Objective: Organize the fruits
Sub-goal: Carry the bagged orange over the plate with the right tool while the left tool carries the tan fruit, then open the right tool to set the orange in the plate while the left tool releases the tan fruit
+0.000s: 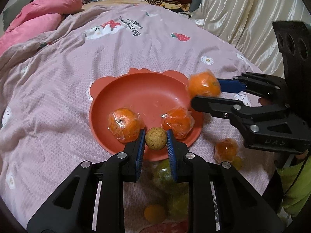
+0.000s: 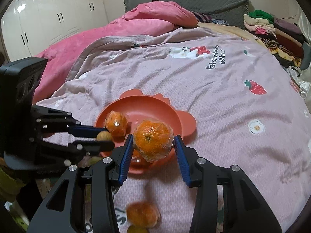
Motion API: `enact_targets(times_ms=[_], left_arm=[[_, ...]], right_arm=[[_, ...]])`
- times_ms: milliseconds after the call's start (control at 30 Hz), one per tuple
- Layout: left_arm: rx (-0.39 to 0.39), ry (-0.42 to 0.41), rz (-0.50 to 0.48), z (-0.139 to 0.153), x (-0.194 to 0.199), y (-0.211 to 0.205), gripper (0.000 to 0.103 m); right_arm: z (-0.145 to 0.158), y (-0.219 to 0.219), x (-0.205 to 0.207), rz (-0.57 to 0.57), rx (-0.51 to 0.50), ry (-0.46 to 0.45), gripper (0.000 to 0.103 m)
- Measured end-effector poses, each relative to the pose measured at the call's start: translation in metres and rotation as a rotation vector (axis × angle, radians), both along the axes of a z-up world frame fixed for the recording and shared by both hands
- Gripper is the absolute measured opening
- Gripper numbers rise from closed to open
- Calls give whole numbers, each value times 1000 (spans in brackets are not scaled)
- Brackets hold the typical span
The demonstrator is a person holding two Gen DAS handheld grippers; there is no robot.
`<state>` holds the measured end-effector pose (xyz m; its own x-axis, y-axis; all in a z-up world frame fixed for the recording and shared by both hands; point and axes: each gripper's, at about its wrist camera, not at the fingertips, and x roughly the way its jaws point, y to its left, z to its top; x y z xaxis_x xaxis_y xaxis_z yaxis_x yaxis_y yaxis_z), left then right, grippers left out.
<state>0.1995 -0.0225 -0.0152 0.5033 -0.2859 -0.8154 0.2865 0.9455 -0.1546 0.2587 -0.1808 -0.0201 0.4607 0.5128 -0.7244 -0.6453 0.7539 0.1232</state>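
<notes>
A coral-red plate (image 1: 147, 95) lies on the pink bedspread and holds two plastic-wrapped oranges (image 1: 124, 125) (image 1: 177, 122). My left gripper (image 1: 156, 141) is shut on a small tan round fruit (image 1: 156, 141) over the plate's near rim. My right gripper (image 2: 154, 143) is shut on a wrapped orange (image 2: 153, 140) above the plate's (image 2: 155, 104) right edge; it also shows in the left wrist view (image 1: 204, 86). The left gripper (image 2: 105, 136) shows at the left of the right wrist view.
More fruit lies on the bedspread near me: a wrapped orange (image 1: 226, 148), yellow-green fruits (image 1: 165, 171) and a small orange one (image 1: 154, 213). A pink quilt (image 2: 116, 29), folded clothes (image 2: 272, 29) and a satin curtain (image 1: 243, 15) border the bed.
</notes>
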Motion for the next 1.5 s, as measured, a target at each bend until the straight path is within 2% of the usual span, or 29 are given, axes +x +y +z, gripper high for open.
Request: enact_targets(times_ms=[533,1100,1167,1233,1500], left_arm=[[-8,-6,-2,-5,3,4,15],[-33,-18,-9,-8,1,11,15],[-37,-15,-8,-9,1,11,16],[-39,-17,-7,-10,1,12,21],[-42,-10,-4,-15,2,15,22]], right_arm=[[-14,21,31,31,-39,74,41],[-25,35,41,39,-90,106,41],[-26,35,42,37,-91,108,41],[-27,36,43,37,-95,108,41],[-28,38,44,36,-102,111,43]])
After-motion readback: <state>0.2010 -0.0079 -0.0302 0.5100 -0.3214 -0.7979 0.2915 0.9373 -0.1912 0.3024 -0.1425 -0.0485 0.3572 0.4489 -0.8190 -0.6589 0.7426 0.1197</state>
